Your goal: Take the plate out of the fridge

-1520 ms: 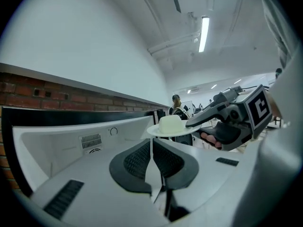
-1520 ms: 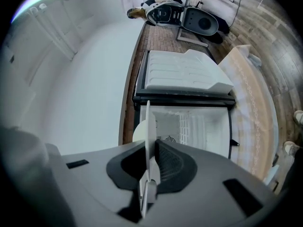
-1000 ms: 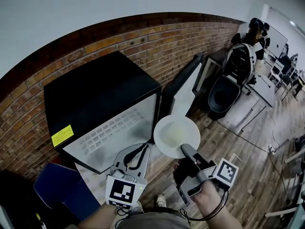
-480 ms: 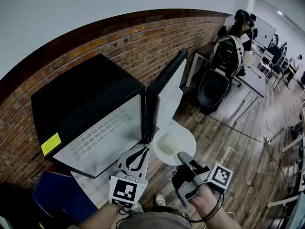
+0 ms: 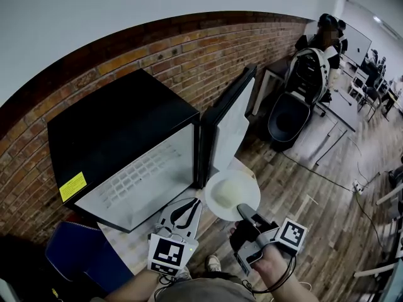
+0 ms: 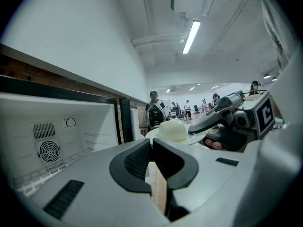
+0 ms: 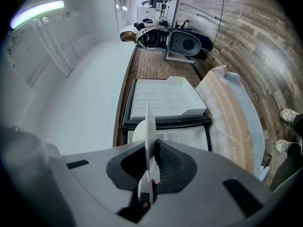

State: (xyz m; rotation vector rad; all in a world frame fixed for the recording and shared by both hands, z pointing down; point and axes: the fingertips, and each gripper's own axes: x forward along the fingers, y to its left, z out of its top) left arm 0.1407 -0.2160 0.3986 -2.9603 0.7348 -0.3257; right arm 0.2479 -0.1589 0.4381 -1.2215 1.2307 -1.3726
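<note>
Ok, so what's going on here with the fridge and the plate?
A person is working with a handheld gripper in each hand. The right gripper is clamped on the rim of a white plate and holds it level outside the fridge, just in front of the open door. The left gripper is shut and empty, beside the plate. The plate is out, but it has not been set down.

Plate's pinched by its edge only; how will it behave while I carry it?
The plate looks rigid: it sits flat though the right gripper pinches only its rim. That one-sided grip probably lets it pivot if swung. The pale mound on it could slide off if tilted.
</note>
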